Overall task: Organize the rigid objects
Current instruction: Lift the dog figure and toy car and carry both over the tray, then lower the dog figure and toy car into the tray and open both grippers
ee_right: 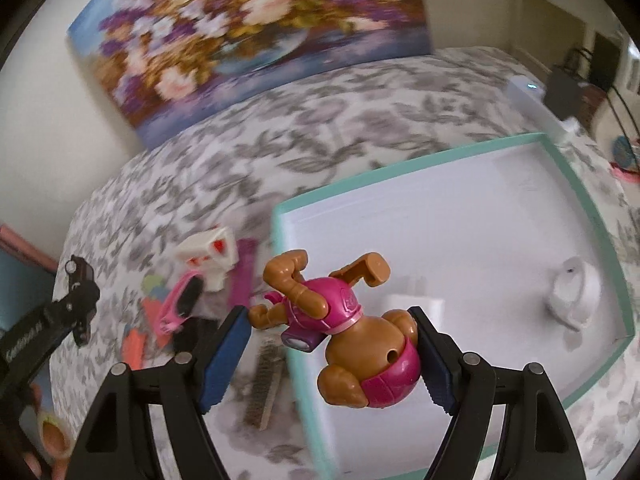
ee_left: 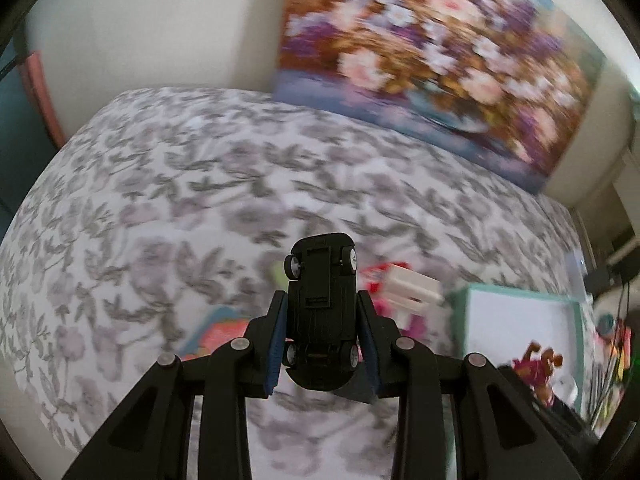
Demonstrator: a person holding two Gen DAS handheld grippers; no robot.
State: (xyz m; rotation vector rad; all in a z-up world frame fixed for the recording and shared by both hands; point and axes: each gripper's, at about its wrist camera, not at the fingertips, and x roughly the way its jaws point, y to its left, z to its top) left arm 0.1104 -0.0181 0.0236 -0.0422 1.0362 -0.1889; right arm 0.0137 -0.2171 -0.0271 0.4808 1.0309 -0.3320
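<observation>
The left gripper (ee_left: 322, 332) pinches a small black toy car (ee_left: 321, 312) across its flanks, underside and four wheels facing the lens, nose pointing away. Gripping the narrow sides suits a hard, slick body: the blue pads (ee_left: 276, 344) sit flat against the doors, so the car probably will not twist.

The right gripper (ee_right: 334, 354) carries a brown plastic puppy figure in a pink suit (ee_right: 344, 328), upside down with legs sticking away from the camera. The right pad touches its rounded rump; the left pad stands clear of the body with only a paw near it, so the jaws look fairly spread and I cannot tell how firmly they hold. It hangs over the near left corner of the shallow white box with a mint-green rim (ee_right: 576, 184), presumably so it can be lowered straight inside.

A white cup-like piece (ee_right: 574, 294) already lies in the box towards its right wall, and a white block (ee_right: 416, 303) sits just beyond the puppy, which suggests the box is the collecting place.

Left of the box, on the grey floral bedspread (ee_right: 320, 140), a loose heap waits: a white toy with red hearts (ee_right: 210, 254), a pink hairbrush (ee_right: 180, 302) and a brown bristled brush (ee_right: 266, 380) among them. Beyond, a flower painting (ee_right: 248, 36) leans at the bed's far edge against the wall.
</observation>
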